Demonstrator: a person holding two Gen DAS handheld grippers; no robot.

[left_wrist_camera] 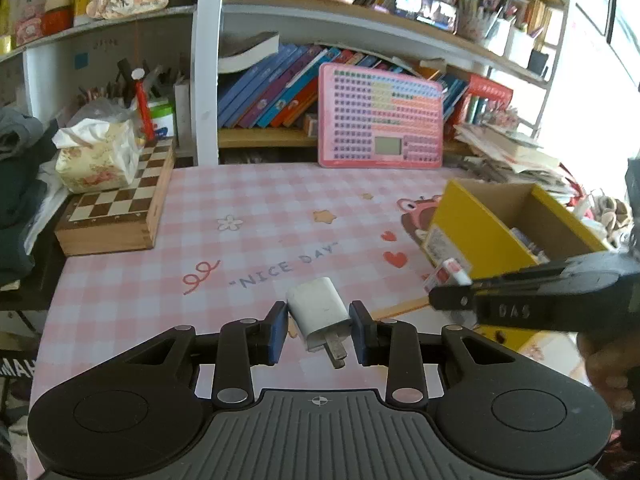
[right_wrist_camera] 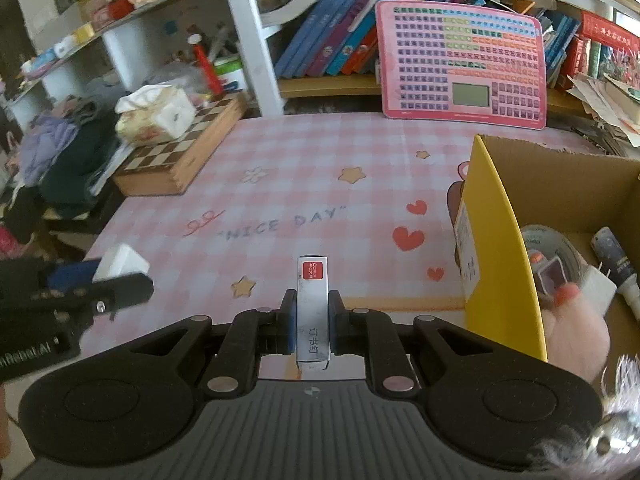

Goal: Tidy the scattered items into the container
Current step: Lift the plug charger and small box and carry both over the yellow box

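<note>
White charger (left_wrist_camera: 320, 312) between left gripper (left_wrist_camera: 319, 330) jaws, prongs toward camera.

**Count of things on and around the table**

Two grippers: left gripper (left_wrist_camera: 319, 330), right gripper (right_wrist_camera: 312, 320). Two white chargers: one (left_wrist_camera: 320, 312) near the table's front edge, one (right_wrist_camera: 596, 286) in the box. One staple box (right_wrist_camera: 313, 312). One yellow cardboard box (right_wrist_camera: 500, 248). One chessboard box (left_wrist_camera: 116, 208) at the table's left edge, one tissue pack (left_wrist_camera: 96, 156) on it. One pink keypad board (left_wrist_camera: 380, 116) at the back edge.
</note>
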